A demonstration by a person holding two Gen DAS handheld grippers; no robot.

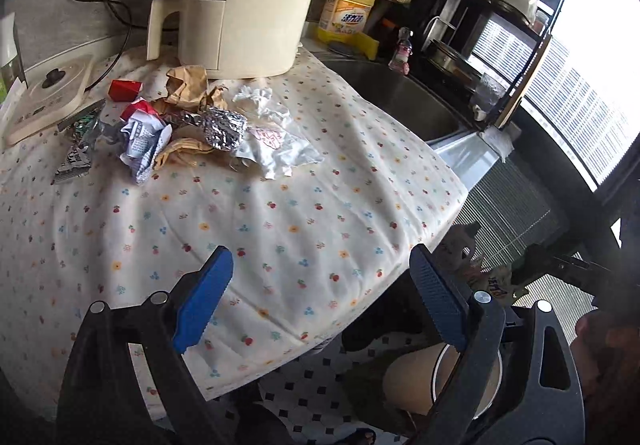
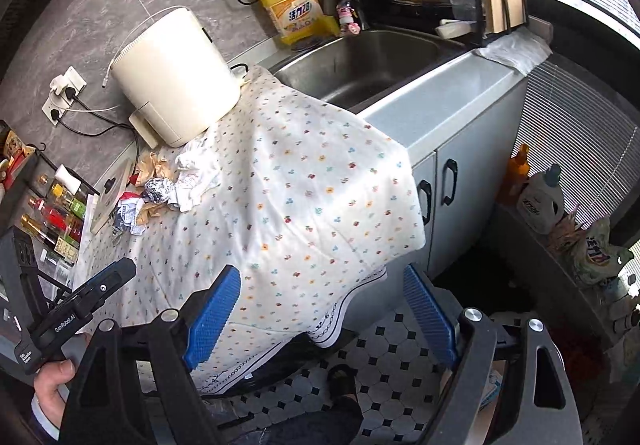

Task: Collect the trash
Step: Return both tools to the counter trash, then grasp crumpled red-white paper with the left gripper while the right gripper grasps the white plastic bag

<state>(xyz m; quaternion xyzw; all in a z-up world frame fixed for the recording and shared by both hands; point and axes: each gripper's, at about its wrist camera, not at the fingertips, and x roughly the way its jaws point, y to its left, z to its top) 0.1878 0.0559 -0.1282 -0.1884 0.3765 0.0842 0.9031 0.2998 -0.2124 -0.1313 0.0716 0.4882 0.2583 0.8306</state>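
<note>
we bring both empty, wide-open claws — left gripper [image 1: 322,299], right gripper [image 2: 322,313] — toward the trash pile [image 1: 192,133], probably taking the foil ball [image 1: 224,127] first.

Cream appliance [image 1: 248,1] stands on floral cloth [image 1: 280,213]; yellow detergent bottle [image 2: 294,7] beside steel sink [image 2: 360,65]; grey cabinet [image 2: 452,149] below.

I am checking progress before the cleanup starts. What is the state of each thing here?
Left gripper: open, empty.
Right gripper: open, empty.
Foil ball: crumpled, on the cloth.
White wrapper: crumpled, uncollected.
Brown paper: crumpled.
Sink: empty.
</note>
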